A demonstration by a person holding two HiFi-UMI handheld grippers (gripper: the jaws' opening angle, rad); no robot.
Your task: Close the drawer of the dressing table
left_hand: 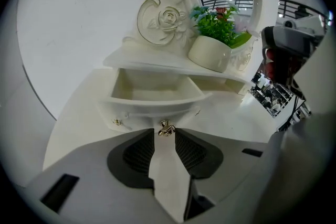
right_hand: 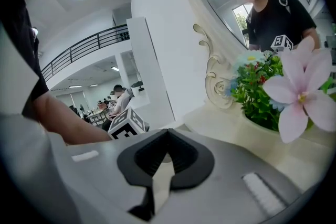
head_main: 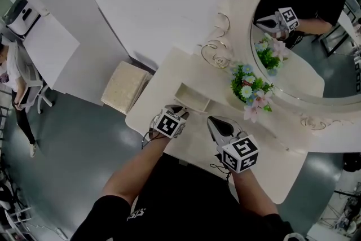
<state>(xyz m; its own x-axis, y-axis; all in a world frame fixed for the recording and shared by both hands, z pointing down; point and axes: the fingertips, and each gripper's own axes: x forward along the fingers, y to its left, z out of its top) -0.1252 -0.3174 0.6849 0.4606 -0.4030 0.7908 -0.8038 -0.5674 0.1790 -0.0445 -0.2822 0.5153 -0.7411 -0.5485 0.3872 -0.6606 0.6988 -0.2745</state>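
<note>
The cream dressing table (head_main: 271,161) has a small drawer (head_main: 192,97) pulled out under its raised shelf. In the left gripper view the drawer (left_hand: 152,94) stands out and looks bare inside, with a gold knob (left_hand: 167,127) on its curved front. My left gripper (left_hand: 166,137) is open right at that front, and the knob sits between its fingertips without the pads pressing on it. In the head view the left gripper (head_main: 180,110) points at the drawer front. My right gripper (head_main: 212,121) hovers just right of it over the tabletop, jaws together, holding nothing (right_hand: 167,132).
A white pot of artificial flowers (head_main: 251,93) stands on the shelf right of the drawer, in front of the oval mirror (head_main: 304,25). A cushioned stool (head_main: 125,86) sits on the floor left of the table. A person stands at the far left (head_main: 17,82).
</note>
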